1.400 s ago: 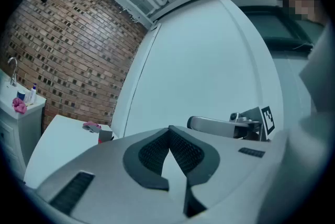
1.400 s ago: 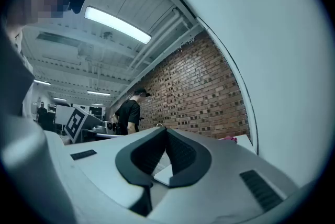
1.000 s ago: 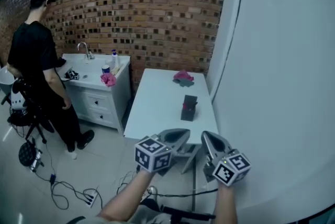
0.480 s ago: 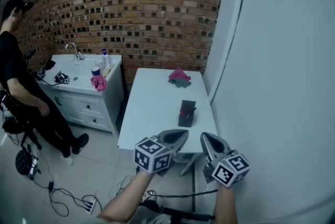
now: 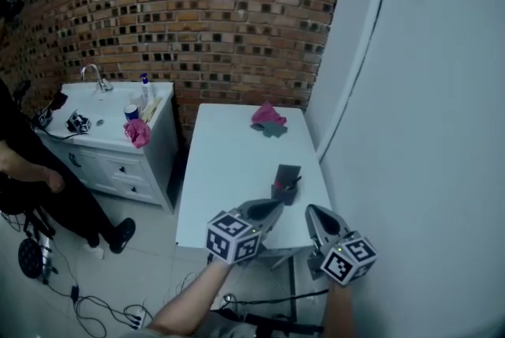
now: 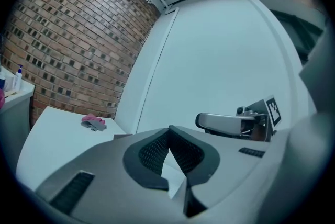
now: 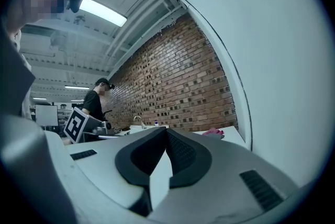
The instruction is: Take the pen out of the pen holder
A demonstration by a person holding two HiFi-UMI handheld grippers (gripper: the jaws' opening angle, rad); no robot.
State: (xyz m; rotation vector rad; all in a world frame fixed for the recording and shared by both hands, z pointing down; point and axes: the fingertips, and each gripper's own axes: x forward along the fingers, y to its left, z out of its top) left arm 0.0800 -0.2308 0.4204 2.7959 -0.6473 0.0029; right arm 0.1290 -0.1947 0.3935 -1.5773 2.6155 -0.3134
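A dark pen holder [image 5: 286,184] stands on the white table [image 5: 229,170], towards its near right corner, with a reddish pen [image 5: 278,186] sticking up inside. My left gripper [image 5: 275,204] is shut and empty. It is held level at the table's near edge, just short of the holder. My right gripper [image 5: 310,210] is also shut and empty, beside it on the right and off the table's corner. In the left gripper view the left gripper [image 6: 168,129] has its tips together. In the right gripper view the tips of the right gripper [image 7: 166,130] meet too.
A pink and grey cloth [image 5: 268,118] lies at the table's far end. A white wall [image 5: 426,131] runs close along the right. A sink cabinet [image 5: 118,139] stands left of the table, a person [image 5: 24,178] beside it, and cables [image 5: 95,301] lie on the floor.
Both grippers have advanced together to the table's near edge and sunk a little. The pen holder now sits just ahead of them. The person has slid towards the picture's left edge.
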